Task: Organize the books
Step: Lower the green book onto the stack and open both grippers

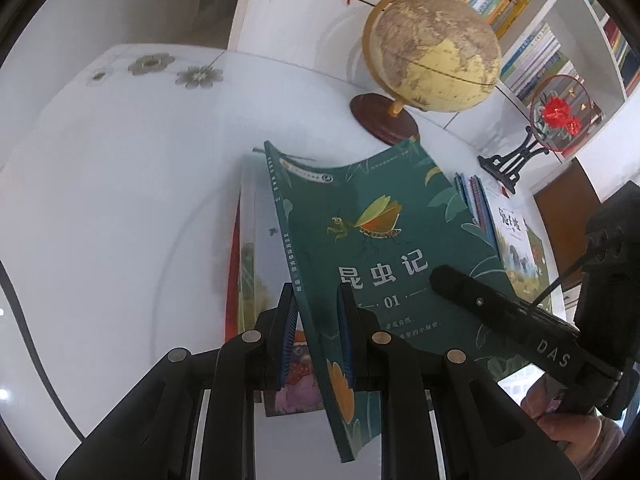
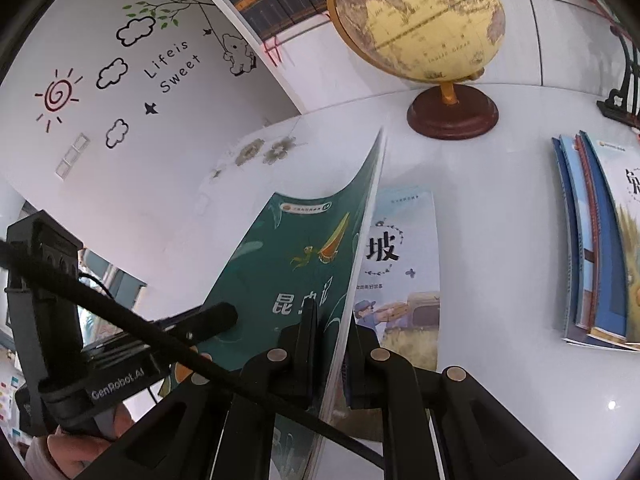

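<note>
Both the left hand-held gripper point(image 1: 318, 300) and right hand-held gripper point(image 2: 332, 320) clamp the green insect book point(image 1: 384, 240) above the white surface point(image 1: 120, 200).

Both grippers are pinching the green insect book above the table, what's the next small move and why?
Probably lower it flat onto the pale book lying beneath. The left gripper and right gripper clamp opposite edges of the green insect-cover book, which hangs tilted and bowed above that book on the white table, so it seems meant to stack there.
</note>
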Action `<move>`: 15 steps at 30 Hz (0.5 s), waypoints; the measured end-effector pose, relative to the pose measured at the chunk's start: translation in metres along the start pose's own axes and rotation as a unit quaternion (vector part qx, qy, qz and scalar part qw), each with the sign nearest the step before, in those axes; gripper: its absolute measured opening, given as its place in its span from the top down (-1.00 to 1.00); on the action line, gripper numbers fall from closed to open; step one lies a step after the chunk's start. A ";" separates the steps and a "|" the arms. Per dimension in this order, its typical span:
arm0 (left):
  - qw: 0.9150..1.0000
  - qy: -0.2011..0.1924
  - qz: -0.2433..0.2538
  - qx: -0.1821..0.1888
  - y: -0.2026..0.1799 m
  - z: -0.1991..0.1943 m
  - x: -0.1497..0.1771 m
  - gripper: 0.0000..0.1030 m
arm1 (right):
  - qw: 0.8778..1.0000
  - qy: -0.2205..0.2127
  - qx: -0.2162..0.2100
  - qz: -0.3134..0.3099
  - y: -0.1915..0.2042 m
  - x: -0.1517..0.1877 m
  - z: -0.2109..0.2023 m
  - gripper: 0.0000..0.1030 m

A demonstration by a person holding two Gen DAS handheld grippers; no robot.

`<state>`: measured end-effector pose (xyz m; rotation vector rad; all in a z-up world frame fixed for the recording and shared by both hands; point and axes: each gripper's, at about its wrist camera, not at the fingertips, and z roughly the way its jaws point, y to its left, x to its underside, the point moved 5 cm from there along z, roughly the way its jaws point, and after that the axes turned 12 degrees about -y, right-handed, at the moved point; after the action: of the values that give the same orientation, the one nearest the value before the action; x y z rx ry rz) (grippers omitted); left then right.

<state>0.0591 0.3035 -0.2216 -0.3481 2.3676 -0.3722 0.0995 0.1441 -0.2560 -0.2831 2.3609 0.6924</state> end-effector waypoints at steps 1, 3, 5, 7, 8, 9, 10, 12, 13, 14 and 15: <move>1.000 0.002 -0.002 -0.002 0.002 0.002 0.002 0.71 | 1.000 0.000 0.001 0.005 -0.002 0.001 0.003 0.81; 1.000 0.008 -0.002 -0.005 0.006 0.007 0.005 0.71 | 1.000 -0.004 0.003 0.020 -0.007 0.003 0.007 0.81; 1.000 0.012 0.005 -0.010 0.007 0.010 0.007 0.71 | 1.000 -0.003 0.006 0.025 -0.010 0.006 0.011 0.81; 1.000 0.018 0.008 -0.021 0.010 0.015 0.009 0.67 | 1.000 -0.002 0.013 0.021 -0.012 0.008 0.014 0.78; 0.999 0.021 0.008 -0.025 0.012 0.016 0.010 0.58 | 1.000 0.000 0.015 0.022 -0.012 0.009 0.016 0.75; 0.999 0.027 0.007 -0.034 0.014 0.019 0.012 0.55 | 1.000 0.002 0.015 0.026 -0.013 0.010 0.018 0.74; 0.999 0.031 0.009 -0.042 0.016 0.021 0.012 0.48 | 0.999 0.008 0.014 0.032 -0.014 0.011 0.021 0.68; 0.996 0.040 0.020 -0.072 0.022 0.024 0.013 0.48 | 0.999 0.029 0.016 0.040 -0.017 0.016 0.027 0.55; 0.996 0.043 0.021 -0.074 0.023 0.024 0.013 0.48 | 0.997 0.050 0.016 0.048 -0.020 0.020 0.032 0.44; 0.997 0.044 0.017 -0.069 0.024 0.024 0.012 0.47 | 0.997 0.060 0.018 0.054 -0.023 0.022 0.034 0.39; 0.997 0.046 0.012 -0.064 0.025 0.023 0.012 0.46 | 0.996 0.063 0.024 0.059 -0.026 0.022 0.035 0.24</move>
<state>0.0627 0.3186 -0.2546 -0.3679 2.4897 -0.2294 0.1107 0.1413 -0.3036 -0.1729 2.5261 0.6904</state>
